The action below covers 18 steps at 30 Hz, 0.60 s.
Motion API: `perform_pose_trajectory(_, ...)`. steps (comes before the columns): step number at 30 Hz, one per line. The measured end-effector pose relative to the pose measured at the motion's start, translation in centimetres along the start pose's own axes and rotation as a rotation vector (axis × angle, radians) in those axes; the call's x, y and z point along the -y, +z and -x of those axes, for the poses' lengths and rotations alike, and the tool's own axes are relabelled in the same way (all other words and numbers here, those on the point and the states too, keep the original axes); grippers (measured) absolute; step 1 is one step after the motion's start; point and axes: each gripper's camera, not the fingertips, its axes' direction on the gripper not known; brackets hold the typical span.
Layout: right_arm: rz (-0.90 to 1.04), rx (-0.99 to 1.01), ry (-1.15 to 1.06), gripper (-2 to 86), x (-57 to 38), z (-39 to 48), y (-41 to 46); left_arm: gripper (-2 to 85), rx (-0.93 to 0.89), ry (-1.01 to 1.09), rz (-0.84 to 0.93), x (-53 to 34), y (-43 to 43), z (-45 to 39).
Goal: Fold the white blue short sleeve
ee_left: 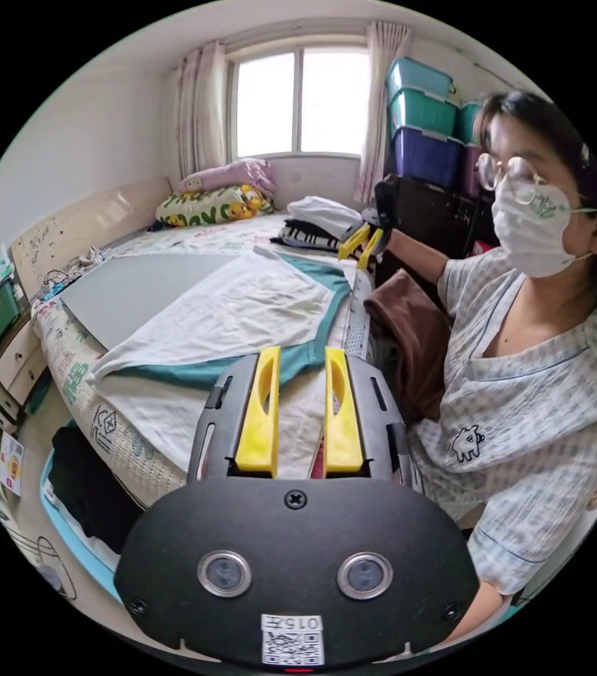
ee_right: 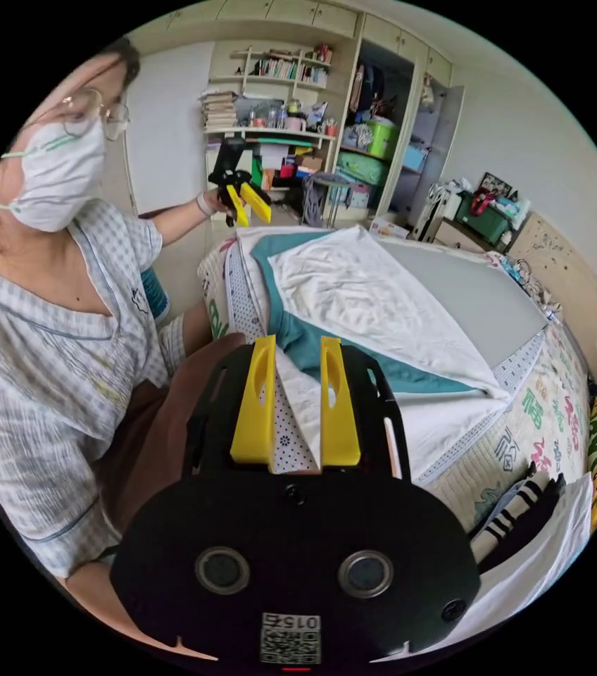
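Here the shirt (ee_left: 235,310) lies folded over, sleeves hidden underneath.

White blue shirt (ee_left: 242,317) flat on bed (ee_left: 122,429), tool (ee_left: 300,366) agape.

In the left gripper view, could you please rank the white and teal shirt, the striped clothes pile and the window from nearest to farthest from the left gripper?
From the left gripper:
1. White and teal shirt, spread on the bed just beyond its fingers.
2. Striped clothes pile, farther up the bed.
3. Window, on the far wall.
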Motion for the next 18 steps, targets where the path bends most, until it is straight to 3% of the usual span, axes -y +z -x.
perform_pose_trajectory(5,0.090,0.016,0.041,9.4,0.5,-0.5,0.1,9.2,0.053,0.011,0.172,1.4,4.6,0.7)
perform_pose_trajectory(11,0.109,-0.013,0.065,5.5,2.2,0.3,-2.2,1.3,0.004,-0.056,0.160,1.8,6.2,2.7)
perform_pose_trajectory(18,0.066,0.008,0.141,-0.8,5.3,-0.2,-5.3,-0.4,-0.016,-0.083,0.082,1.9,5.6,4.0)
